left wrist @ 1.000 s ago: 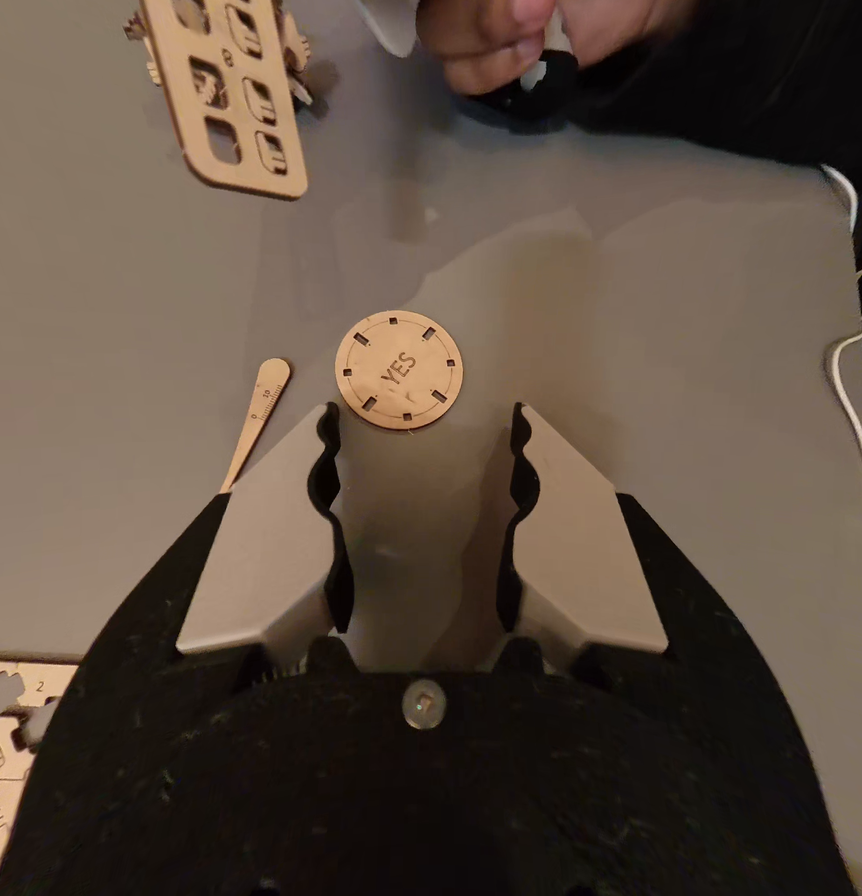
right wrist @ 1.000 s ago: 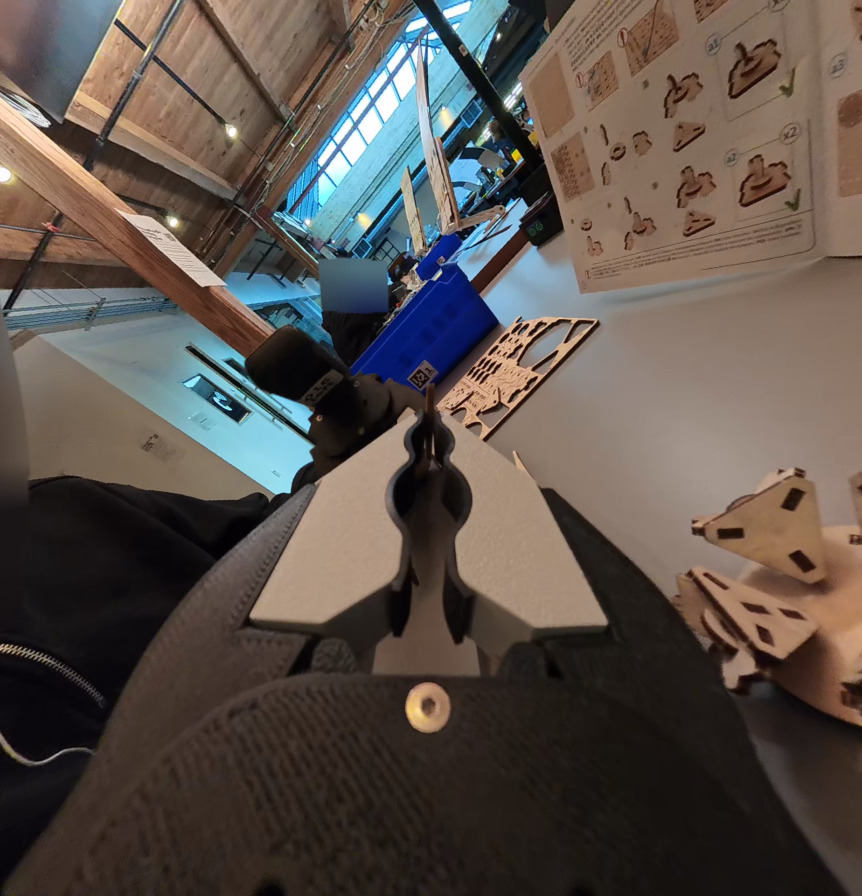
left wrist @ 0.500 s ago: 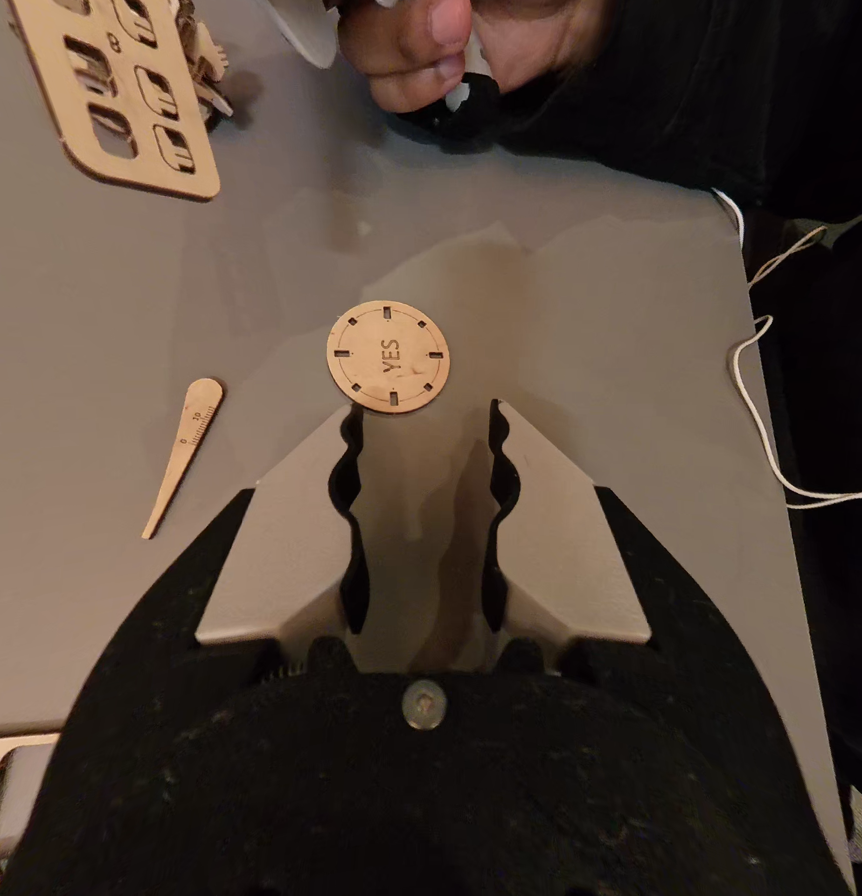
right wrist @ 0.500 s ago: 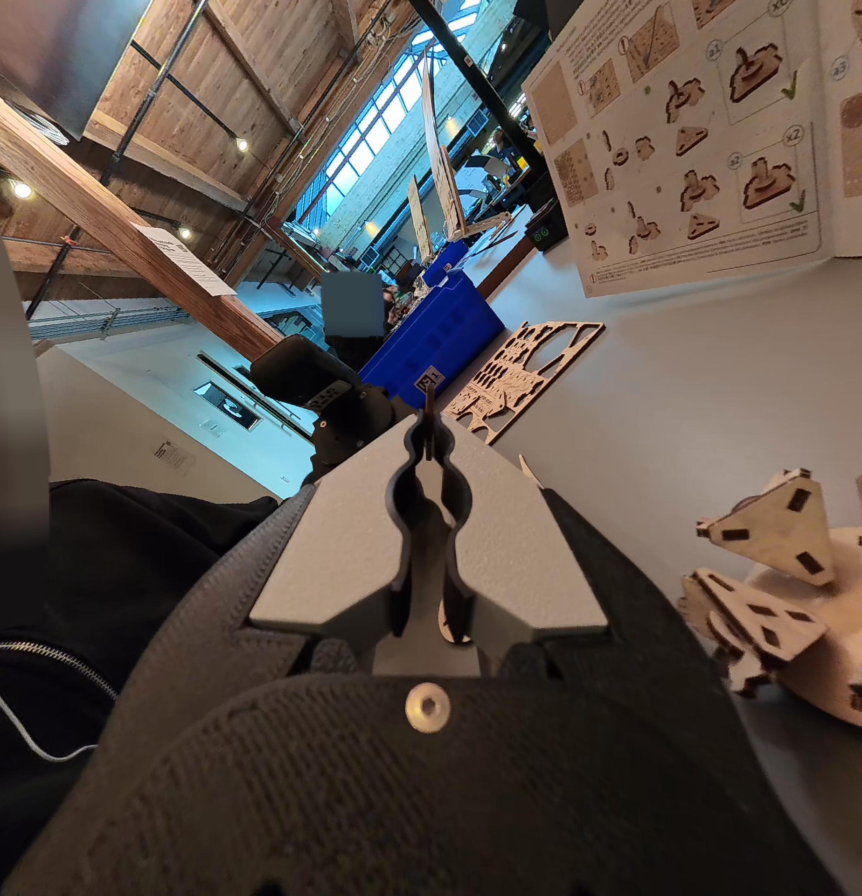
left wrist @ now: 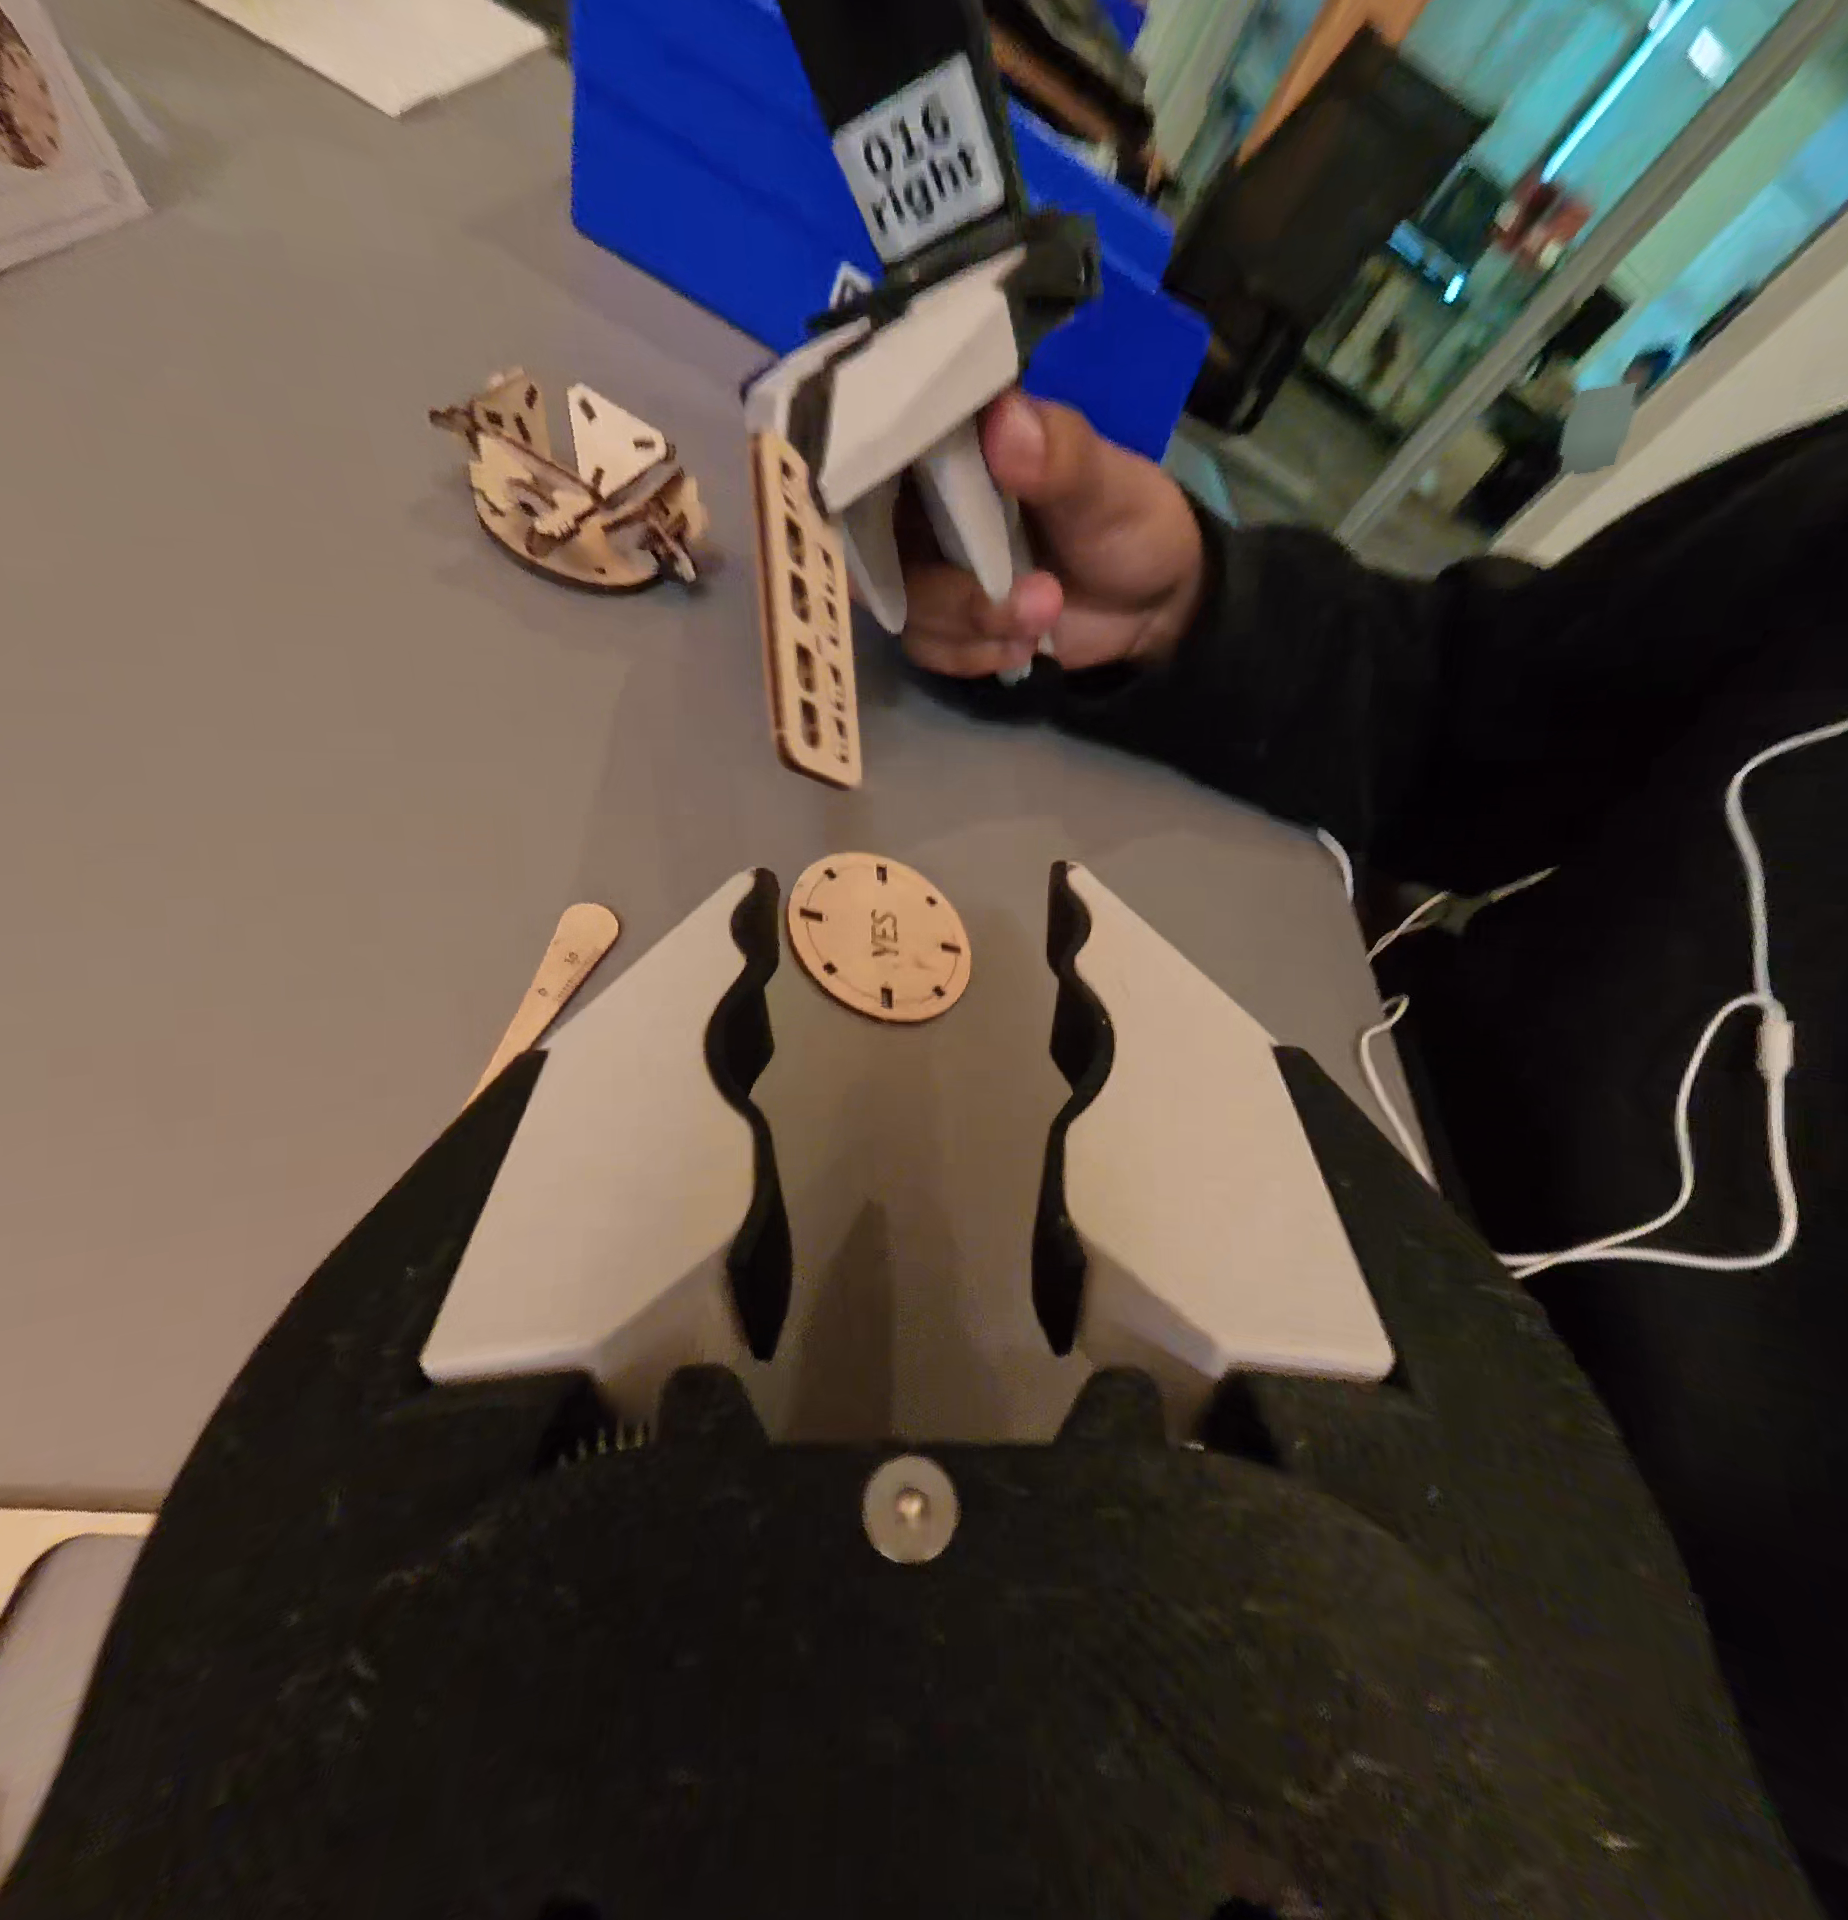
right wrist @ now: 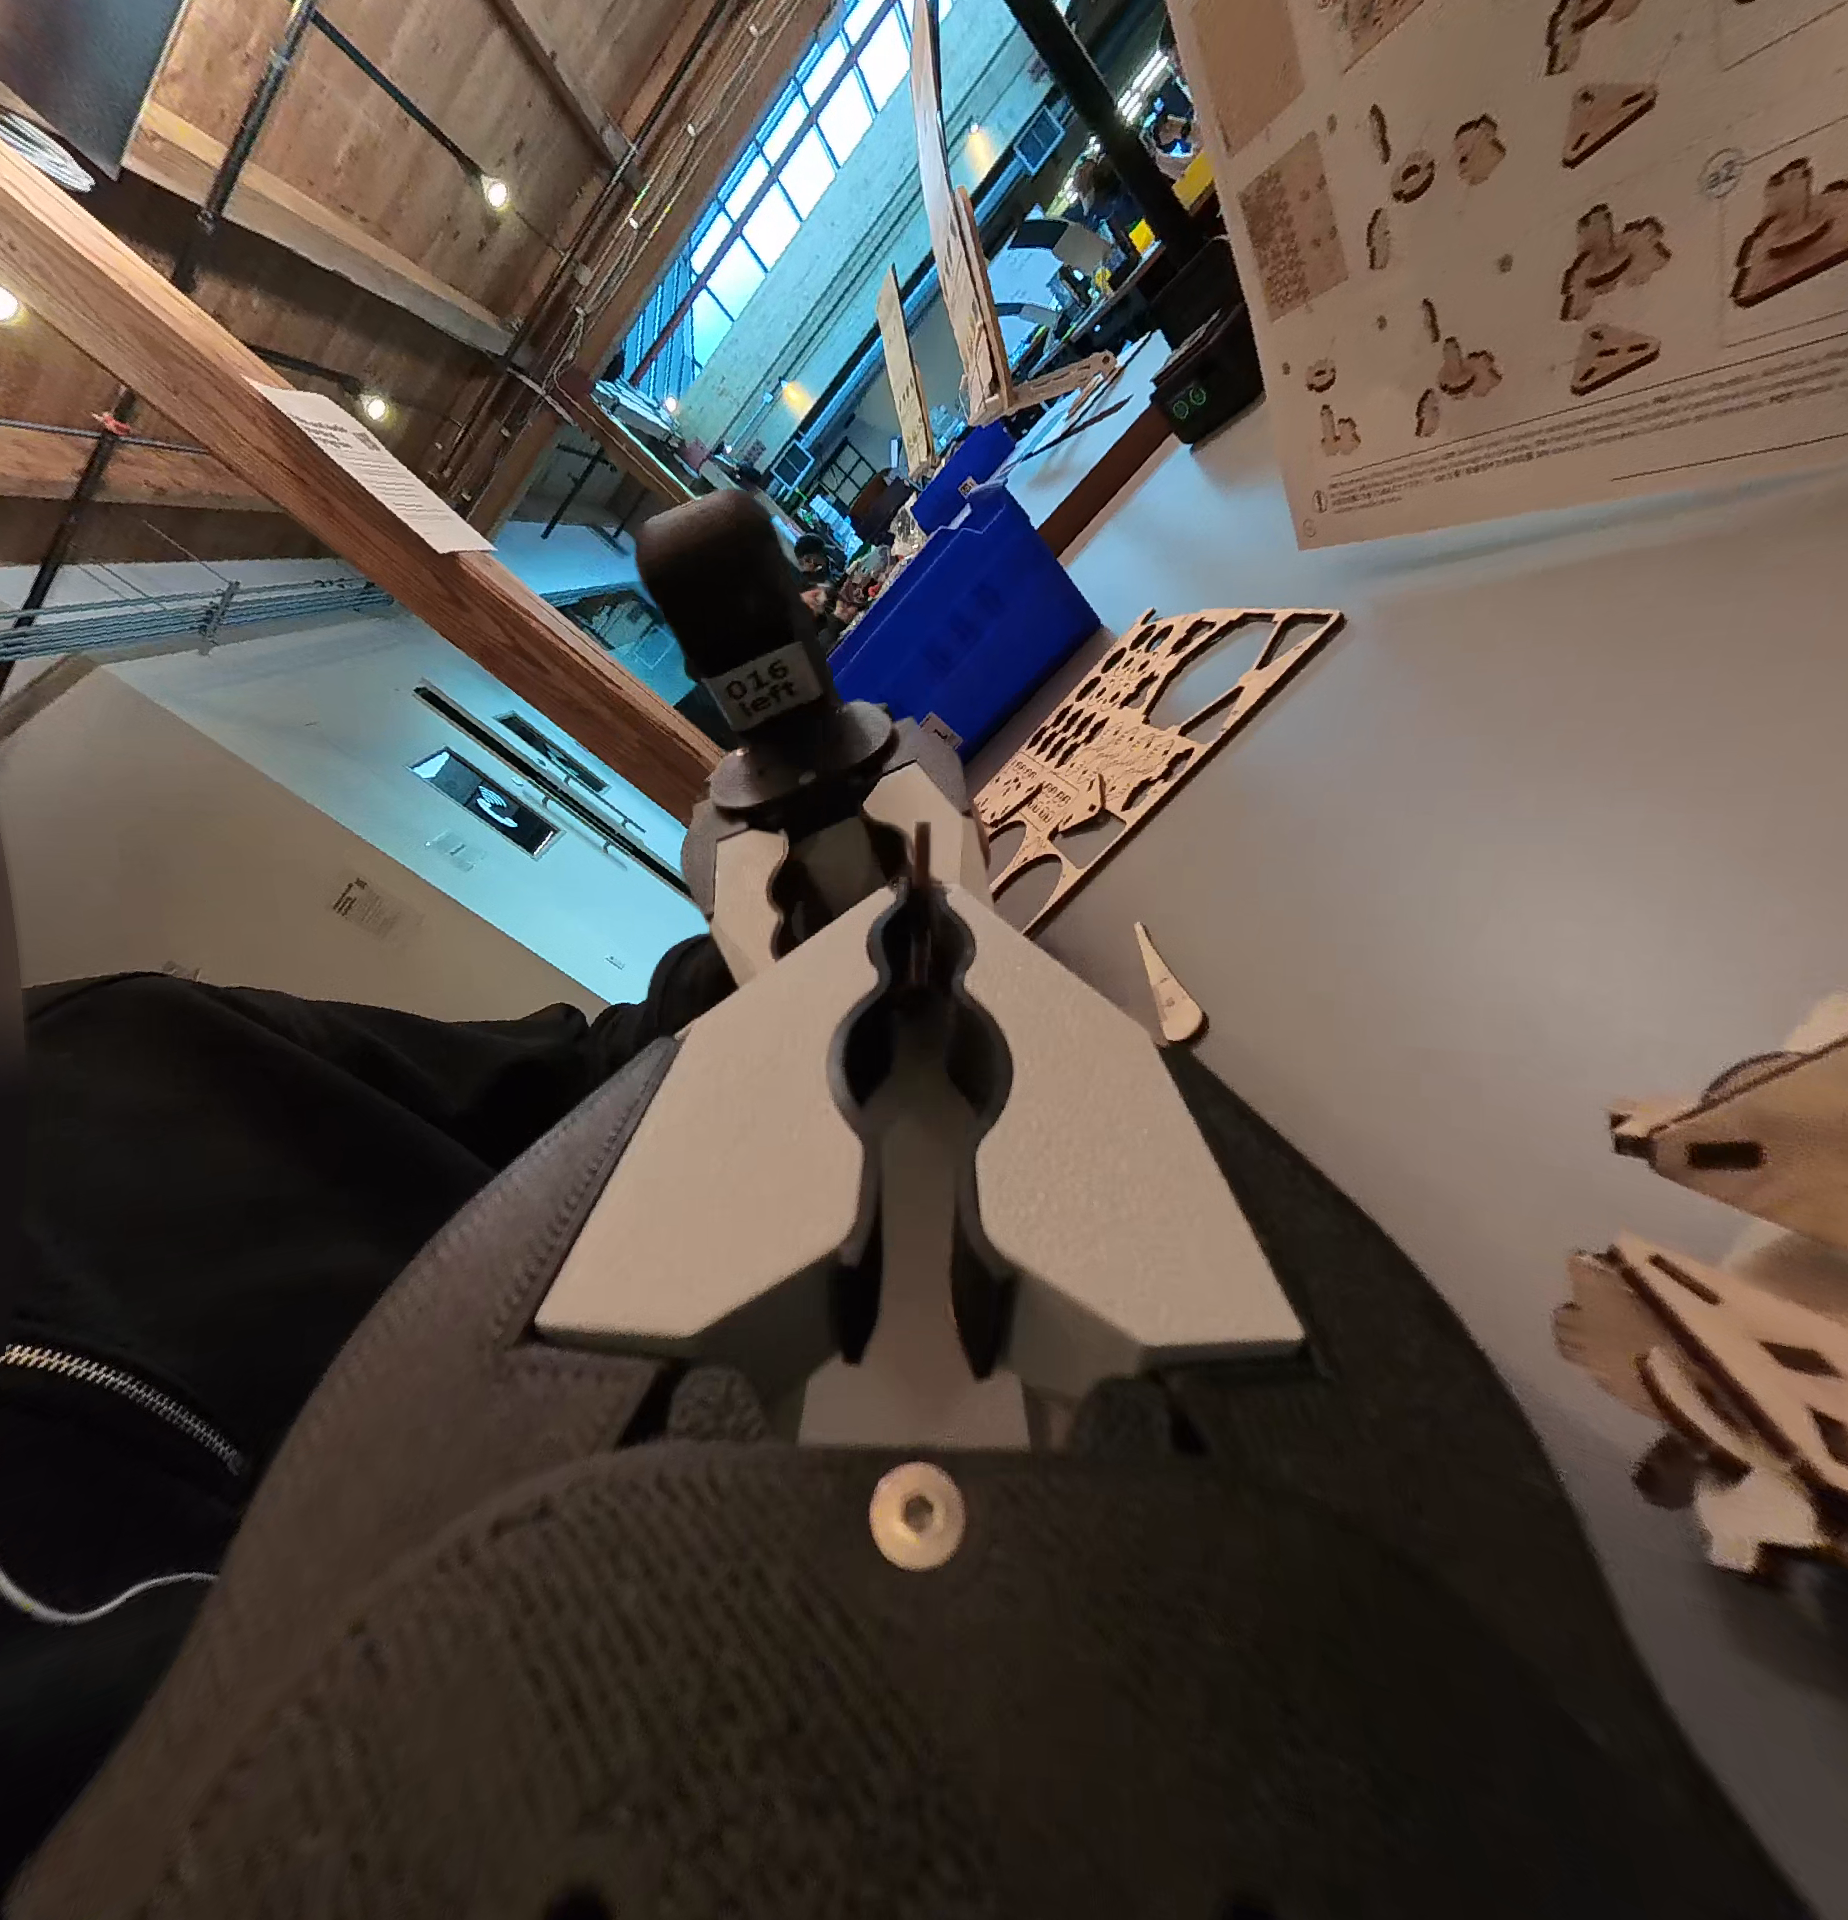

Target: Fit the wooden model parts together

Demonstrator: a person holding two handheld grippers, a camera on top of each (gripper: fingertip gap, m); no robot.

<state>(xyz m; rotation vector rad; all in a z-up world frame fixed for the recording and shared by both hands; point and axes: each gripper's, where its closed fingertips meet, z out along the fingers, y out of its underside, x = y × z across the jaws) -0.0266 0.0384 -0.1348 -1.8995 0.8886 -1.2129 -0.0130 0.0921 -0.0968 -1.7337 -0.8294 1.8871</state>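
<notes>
My left gripper [left wrist: 909, 883] is open and low over the grey table [left wrist: 276, 727]. A round wooden disc [left wrist: 878, 938] with small slots lies flat on the table between its fingertips. The disc is close to the left pad [left wrist: 748, 935] and clearly apart from the right one. My right gripper [right wrist: 918, 914] is shut on a thin wooden strip with cut-outs, seen edge-on in its own view [right wrist: 920, 847]. In the left wrist view the strip [left wrist: 808, 634] hangs from that gripper [left wrist: 795, 416] just beyond the disc. A person's hand [left wrist: 1086, 540] holds it.
A tapered wooden stick [left wrist: 567, 977] lies left of my left fingers. A part-built wooden model [left wrist: 577, 499] stands farther back. A blue bin [left wrist: 691, 156], a cut-out wooden sheet [right wrist: 1138, 748] and an instruction sheet [right wrist: 1522, 260] lie beyond. The table edge and a white cable [left wrist: 1730, 1039] are at right. Across from one pair of fingers to the other is roughly 7 cm. The tapered wooden stick [left wrist: 567, 977] is about 5 cm from my left fingertips and 10 cm from my right.
My left jaws narrowed a little, then moved forward so the disc now lies between the fingertips. The right gripper stays shut on the strip.
</notes>
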